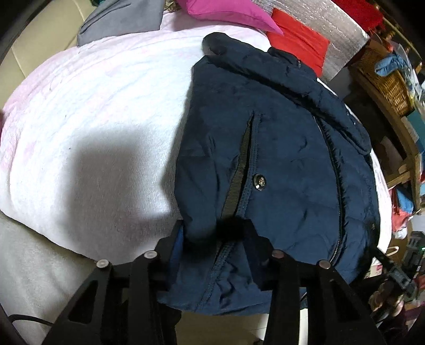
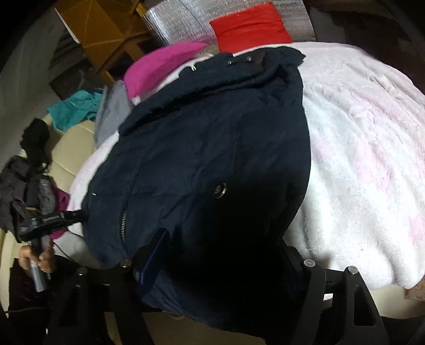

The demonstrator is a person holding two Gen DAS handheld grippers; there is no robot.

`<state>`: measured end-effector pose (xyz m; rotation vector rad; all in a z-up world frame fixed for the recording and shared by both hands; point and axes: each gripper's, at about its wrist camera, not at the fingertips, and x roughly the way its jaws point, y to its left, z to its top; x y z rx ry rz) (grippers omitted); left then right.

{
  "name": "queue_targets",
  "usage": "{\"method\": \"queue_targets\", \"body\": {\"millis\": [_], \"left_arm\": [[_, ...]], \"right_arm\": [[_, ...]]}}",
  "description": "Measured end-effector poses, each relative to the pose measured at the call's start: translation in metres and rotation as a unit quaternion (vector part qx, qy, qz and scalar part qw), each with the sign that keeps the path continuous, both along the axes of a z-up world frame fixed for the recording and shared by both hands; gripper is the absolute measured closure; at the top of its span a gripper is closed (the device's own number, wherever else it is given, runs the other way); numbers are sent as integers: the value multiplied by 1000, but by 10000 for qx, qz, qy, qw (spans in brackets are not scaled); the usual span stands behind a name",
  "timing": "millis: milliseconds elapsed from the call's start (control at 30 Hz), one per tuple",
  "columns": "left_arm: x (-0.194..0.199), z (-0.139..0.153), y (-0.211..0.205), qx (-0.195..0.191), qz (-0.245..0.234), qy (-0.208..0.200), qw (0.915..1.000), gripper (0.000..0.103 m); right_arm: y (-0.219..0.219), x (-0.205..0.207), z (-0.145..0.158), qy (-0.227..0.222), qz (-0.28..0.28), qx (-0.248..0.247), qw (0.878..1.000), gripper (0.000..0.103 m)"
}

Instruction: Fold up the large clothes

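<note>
A navy blue padded jacket (image 1: 279, 159) lies on a white and pink fleece blanket (image 1: 106, 119), collar away from me, with a zip, a pocket slit and a metal snap showing. My left gripper (image 1: 212, 238) is shut on the jacket's near hem, cloth bunched between its fingers. In the right wrist view the same jacket (image 2: 207, 159) fills the middle. My right gripper (image 2: 225, 254) is shut on the hem there, and the cloth hides its fingertips. The left gripper (image 2: 77, 213) shows at the jacket's left edge in that view.
A magenta cushion (image 1: 225, 13), a red cushion (image 1: 300, 45) and a grey cloth (image 1: 119, 18) lie at the blanket's far end. A wicker basket (image 1: 385, 79) and shelves stand at the right. A teal cloth (image 2: 71, 108) lies on the beige surface to the left.
</note>
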<state>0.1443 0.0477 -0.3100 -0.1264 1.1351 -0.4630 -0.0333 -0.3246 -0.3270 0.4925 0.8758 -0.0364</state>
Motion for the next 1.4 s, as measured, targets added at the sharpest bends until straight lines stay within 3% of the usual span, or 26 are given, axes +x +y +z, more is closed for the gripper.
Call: {"method": "queue_targets", "body": {"millis": [67,167,233,267,300,367,400,433,467,533,567,633,667,700,767,867,900,933,967,1000,1033,1067,1100,1133,1267,1400], "left_arm": [[3,-2,2,-93,-4,119,9999,42],[2,-1,-3,88,-206,18,9997,43],[-1,2,-6,101,-325,-106,9994,48],[-2,3,-7,89,-347,-151,9992,57],[-3,5,-6,77,-348,-210,9991,60],[-1,6,-2,-1,-286,-207,9994,63],[0,5,-1,-29,-268,-184,9995,62],[0,5,-1,-18,-262,-163,9995,62],[1,4,-2,12,-274,-147,9995,56],[3,-1,-7,56,-314,-39,9995,38],[3,-3,-11,99,-381,-18,9992,38],[3,-3,-17,210,-497,-110,9985,42],[3,-1,-16,136,-505,-107,9986,55],[5,0,-15,58,-470,-96,9988,60],[8,4,-9,-190,-403,-48,9990,70],[7,11,-10,-213,-441,-215,9986,70],[7,11,-15,-72,-520,-229,9984,68],[9,8,-18,5,-578,-147,9982,54],[11,5,-21,-11,-627,-28,9980,49],[13,3,-23,-37,-642,41,9979,49],[15,4,-23,-67,-605,38,9981,53],[18,6,-18,-239,-537,121,9982,66],[22,8,-14,-389,-477,203,9979,71],[26,11,-8,-606,-448,299,9967,76],[29,44,-8,-889,-732,104,9933,84],[53,105,-11,-1422,-946,-200,9851,84]], "right_arm": [[3,5,-2,120,-108,-91,9998,23],[15,15,0,291,-68,-369,9989,18],[26,20,6,285,87,-594,9978,21],[29,23,10,222,163,-670,9974,29],[32,23,15,146,241,-781,9966,40],[33,24,22,3,322,-967,9948,51],[31,24,22,-24,321,-924,9952,51],[27,25,18,28,314,-859,9958,51],[25,27,12,132,311,-828,9960,50],[22,35,-4,510,224,-678,9961,35],[22,36,-6,496,219,-652,9964,29],[29,38,-2,386,392,-818,9951,27],[31,39,1,314,491,-846,9947,34],[32,39,5,222,558,-867,9944,49],[28,38,17,-70,639,-817,9946,63],[16,34,21,-292,775,-597,9948,63],[13,38,14,-120,847,-528,9949,57],[11,43,5,96,859,-438,9953,52],[8,45,-2,241,873,-327,9953,42],[10,45,-4,214,937,-319,9949,38],[14,45,1,81,1062,-454,9933,38],[18,45,5,-10,1169,-504,9919,43],[18,45,12,-155,1244,-552,9906,59],[15,43,19,-289,1293,-525,9898,66],[-2,34,47,-817,1348,-215,9873,73],[-26,35,85,-1599,1229,376,9787,73]]}}
